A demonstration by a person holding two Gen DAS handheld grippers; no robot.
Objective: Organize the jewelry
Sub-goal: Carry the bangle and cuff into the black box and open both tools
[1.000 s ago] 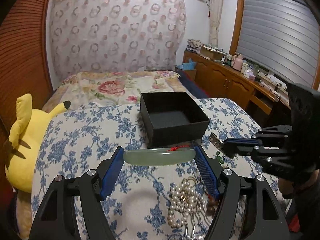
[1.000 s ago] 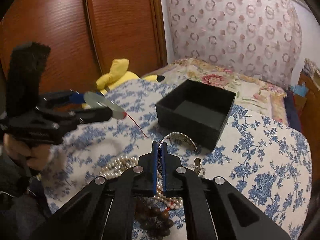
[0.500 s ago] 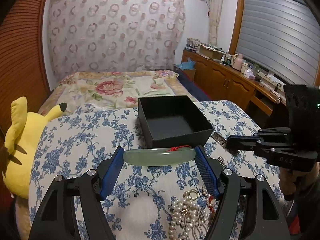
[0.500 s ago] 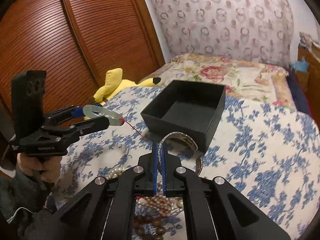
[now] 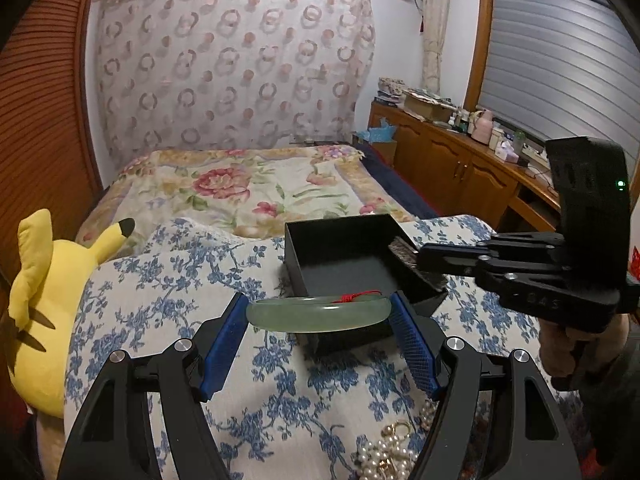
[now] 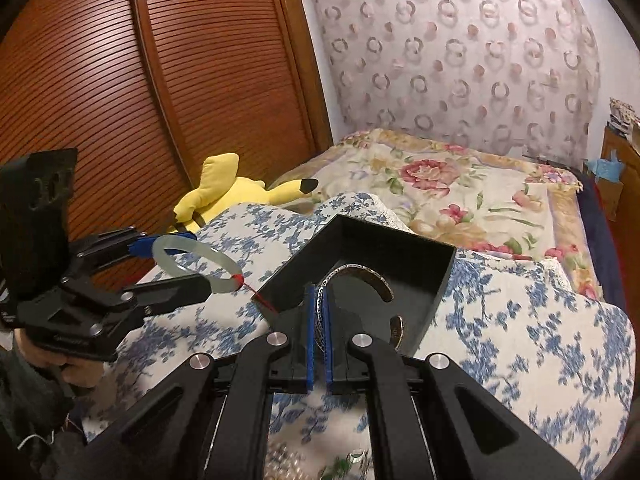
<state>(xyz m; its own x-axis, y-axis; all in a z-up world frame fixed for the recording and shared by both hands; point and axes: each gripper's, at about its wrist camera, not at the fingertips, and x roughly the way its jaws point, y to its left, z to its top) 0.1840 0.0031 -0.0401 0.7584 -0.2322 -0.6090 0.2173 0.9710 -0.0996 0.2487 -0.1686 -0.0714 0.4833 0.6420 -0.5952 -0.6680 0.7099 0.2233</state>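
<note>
On the blue-flowered bedspread (image 5: 160,304), an open black box (image 5: 344,264) sits near the middle, and both bangles hang in the air at it. The left gripper (image 5: 318,312) has its jaws spread wide and pressed outward-to-inward on a pale green jade bangle (image 5: 318,314), one blue pad on each side of the ring, just at the box's near wall; a red cord (image 6: 256,294) trails from it. Jade looks stiff, smooth and fairly heavy, and it would likely chip if dropped, so a hold straight across its widest part, as here, seems safest. The right gripper (image 6: 318,320) is pinched nearly together on the thin band of a silver cuff bangle (image 6: 360,276), whose open curve hangs over the inside of the box. That cuff looks light and rigid, though a narrow edge could twist in the pads. The box floor appears bare, as far as the cuff lets it be seen. A heap of pearl necklaces (image 5: 384,456) lies on the near right of the spread. A yellow plush toy (image 5: 36,304) lies at the left.
</note>
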